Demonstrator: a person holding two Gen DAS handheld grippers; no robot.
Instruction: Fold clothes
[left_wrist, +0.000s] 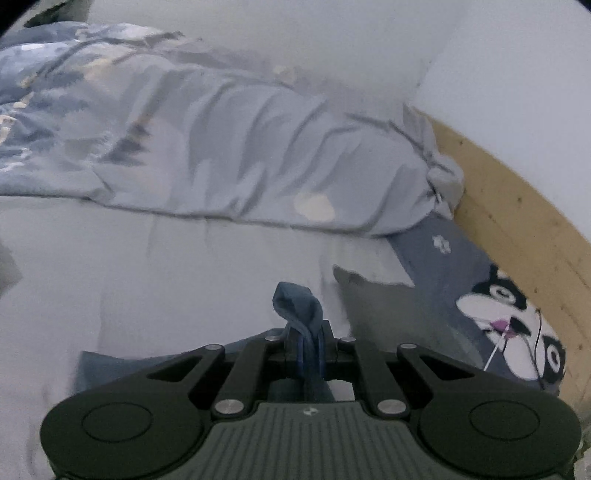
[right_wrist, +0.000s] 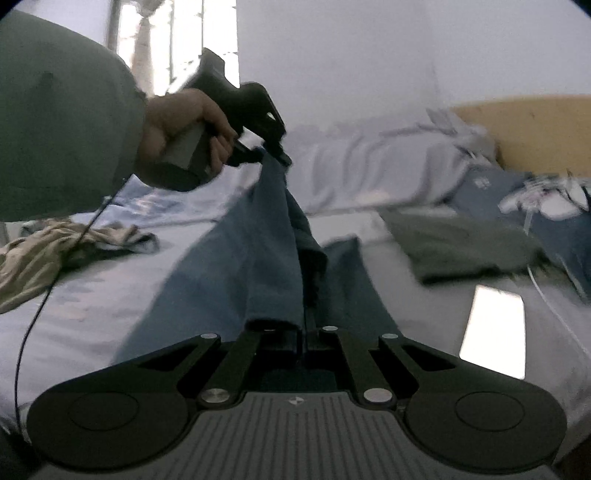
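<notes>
Between the closed fingers of the right gripper (right_wrist: 303, 338) runs an edge of the blue garment (right_wrist: 236, 258), which hangs in a taut sheet above the bed (right_wrist: 92, 295) and rises away to the left gripper (right_wrist: 271, 157). That gripper is pinched tight on the cloth's far corner, a hand (right_wrist: 177, 122) around its handle and a grey-green sleeve (right_wrist: 62, 118) behind it. From the left wrist view the same pinch shows close up: the fingers clamp a bunched fold of blue fabric, with a loop of it poking up past the tips. Beyond the garment, a folded dark grey piece (right_wrist: 461, 247) lies flat on the sheet to the right, near a navy pillow with a cartoon cat print (left_wrist: 509, 325). A crumpled beige cloth (right_wrist: 55, 251) sits off to the left. Farther back a rumpled pale blue duvet (left_wrist: 258, 147) stretches across the bed, against a wooden headboard (left_wrist: 517, 206).
</notes>
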